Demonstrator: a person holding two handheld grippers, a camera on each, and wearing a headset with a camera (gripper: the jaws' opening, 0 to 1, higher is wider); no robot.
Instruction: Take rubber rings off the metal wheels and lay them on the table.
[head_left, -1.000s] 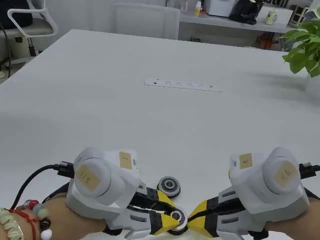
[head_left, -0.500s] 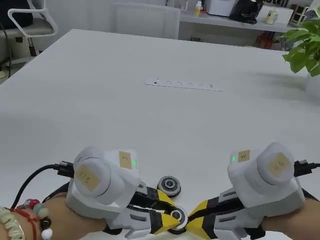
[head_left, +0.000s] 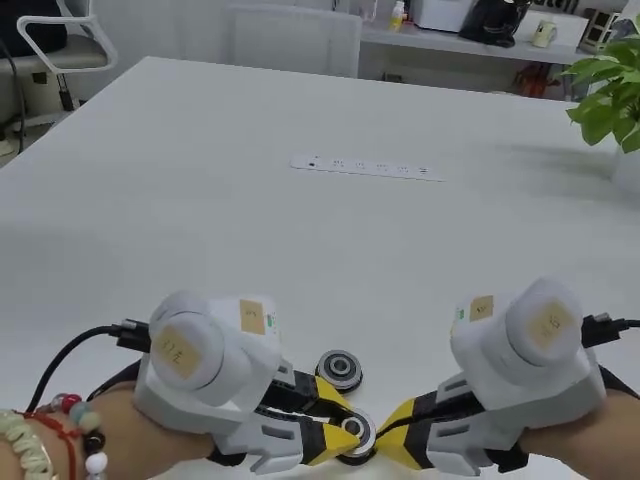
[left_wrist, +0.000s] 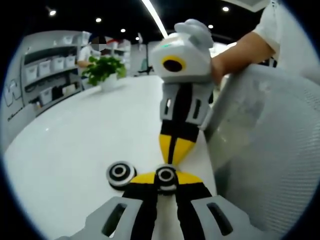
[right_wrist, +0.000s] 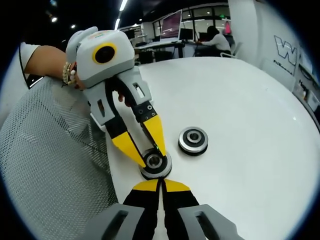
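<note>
The metal wheel (head_left: 352, 437) rests on the surface (head_left: 300, 250) at the bottom centre of the head view, clenched by our left gripper (head_left: 335, 440). Our right gripper (head_left: 385, 442), jaws pressed together at the wheel's rim, has rolled slightly since a second ago, while the wheel has not budged. We judge the rubber ring (right_wrist: 168, 164) is still on and the peel is only starting.

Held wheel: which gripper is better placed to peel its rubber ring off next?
Right. The left gripper clamps the wheel between its jaws, steadying it; the right gripper has its jaws together, tips at the wheel's rim, likely free to peel.
</note>
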